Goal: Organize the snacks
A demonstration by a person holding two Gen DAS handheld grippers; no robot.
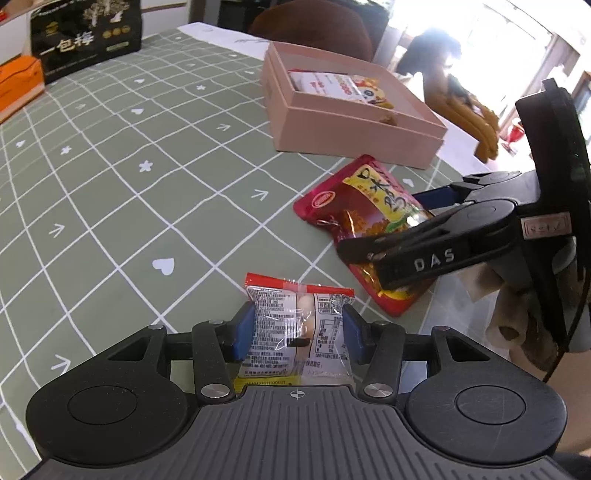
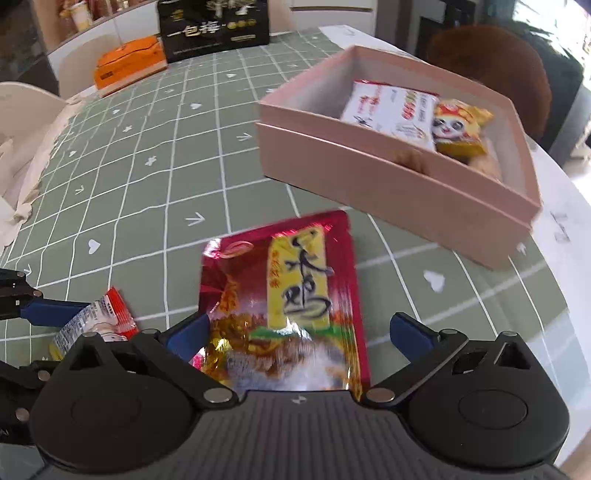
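Note:
My left gripper (image 1: 298, 326) is shut on a small clear snack packet with a red top edge (image 1: 299, 325), held low over the green checked tablecloth. The packet also shows in the right wrist view (image 2: 94, 321). My right gripper (image 2: 299, 332) is open, its blue pads on either side of a red and yellow snack bag (image 2: 291, 306) lying flat on the cloth. That bag shows in the left wrist view (image 1: 362, 218) with the right gripper (image 1: 424, 236) over it. An open pink box (image 2: 388, 184) holding several snack packets stands beyond the bag.
A black gift box with gold print (image 2: 214, 27) and an orange box (image 2: 129, 64) stand at the far end of the table. The table's edge (image 1: 454, 295) runs close on the right. A brown chair back (image 2: 487, 55) stands behind the pink box.

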